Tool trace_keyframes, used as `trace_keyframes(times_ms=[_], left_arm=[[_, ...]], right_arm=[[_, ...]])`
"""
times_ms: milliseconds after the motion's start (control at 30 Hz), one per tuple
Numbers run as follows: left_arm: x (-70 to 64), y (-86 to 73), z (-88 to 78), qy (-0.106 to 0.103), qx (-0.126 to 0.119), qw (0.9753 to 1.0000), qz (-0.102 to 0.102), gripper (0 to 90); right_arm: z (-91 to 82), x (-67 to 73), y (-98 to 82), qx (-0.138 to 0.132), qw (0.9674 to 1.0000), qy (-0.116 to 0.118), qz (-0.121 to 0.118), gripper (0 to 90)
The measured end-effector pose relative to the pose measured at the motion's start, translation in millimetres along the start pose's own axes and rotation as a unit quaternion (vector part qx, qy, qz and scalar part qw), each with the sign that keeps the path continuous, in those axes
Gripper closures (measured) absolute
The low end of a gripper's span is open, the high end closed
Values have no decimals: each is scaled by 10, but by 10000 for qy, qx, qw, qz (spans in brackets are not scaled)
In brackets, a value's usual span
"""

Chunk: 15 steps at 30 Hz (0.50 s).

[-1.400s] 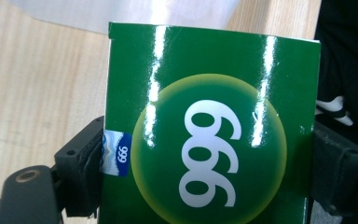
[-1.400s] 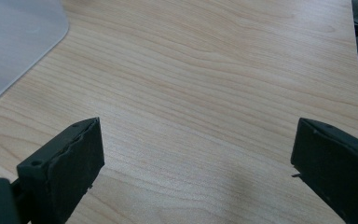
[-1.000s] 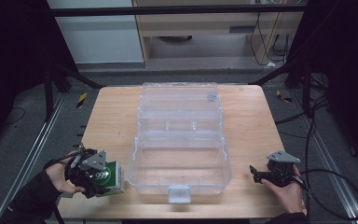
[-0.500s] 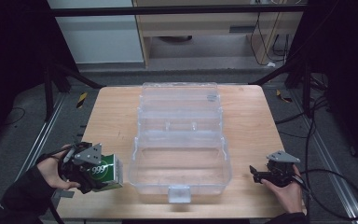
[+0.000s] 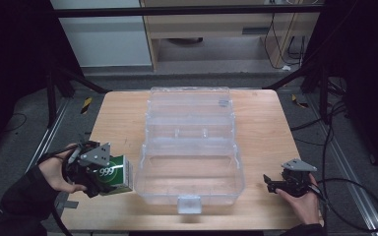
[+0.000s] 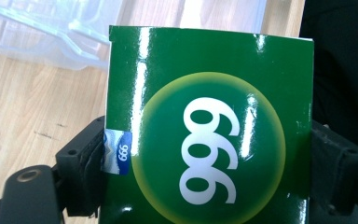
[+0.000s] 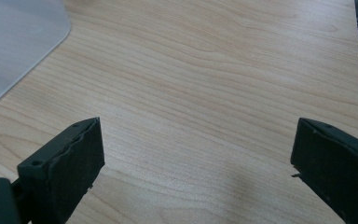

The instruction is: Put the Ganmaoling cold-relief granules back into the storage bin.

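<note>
Table: runs ahead of you, a shelf unit behind its far edge.
Case: mid-table, tray toward you, open lid lying flat behind it.
Latch: on the tray's near wall, facing you.
Box: at your left, just beside the tray's left wall, near the table's left front corner.
Left gripper: your left hand has it left of the case; box between the jaws.
Right gripper: right of the tray, apart from it, over bare table near the front edge, in your right hand.
</note>
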<state>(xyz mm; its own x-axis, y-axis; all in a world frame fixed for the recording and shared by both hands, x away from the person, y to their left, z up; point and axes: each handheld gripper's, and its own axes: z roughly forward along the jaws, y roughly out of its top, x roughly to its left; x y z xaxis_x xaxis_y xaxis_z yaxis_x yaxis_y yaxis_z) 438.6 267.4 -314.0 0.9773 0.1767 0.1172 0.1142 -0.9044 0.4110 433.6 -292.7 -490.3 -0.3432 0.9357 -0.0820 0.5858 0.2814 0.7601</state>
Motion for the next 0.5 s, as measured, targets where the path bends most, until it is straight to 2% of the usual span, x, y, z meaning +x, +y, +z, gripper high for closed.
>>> trace_keyframes(times_ms=[500], left_arm=[[65,283,64,-44,-82,9998,168,145]], right_arm=[[0,-3,1,-1,10000,2,6,31]])
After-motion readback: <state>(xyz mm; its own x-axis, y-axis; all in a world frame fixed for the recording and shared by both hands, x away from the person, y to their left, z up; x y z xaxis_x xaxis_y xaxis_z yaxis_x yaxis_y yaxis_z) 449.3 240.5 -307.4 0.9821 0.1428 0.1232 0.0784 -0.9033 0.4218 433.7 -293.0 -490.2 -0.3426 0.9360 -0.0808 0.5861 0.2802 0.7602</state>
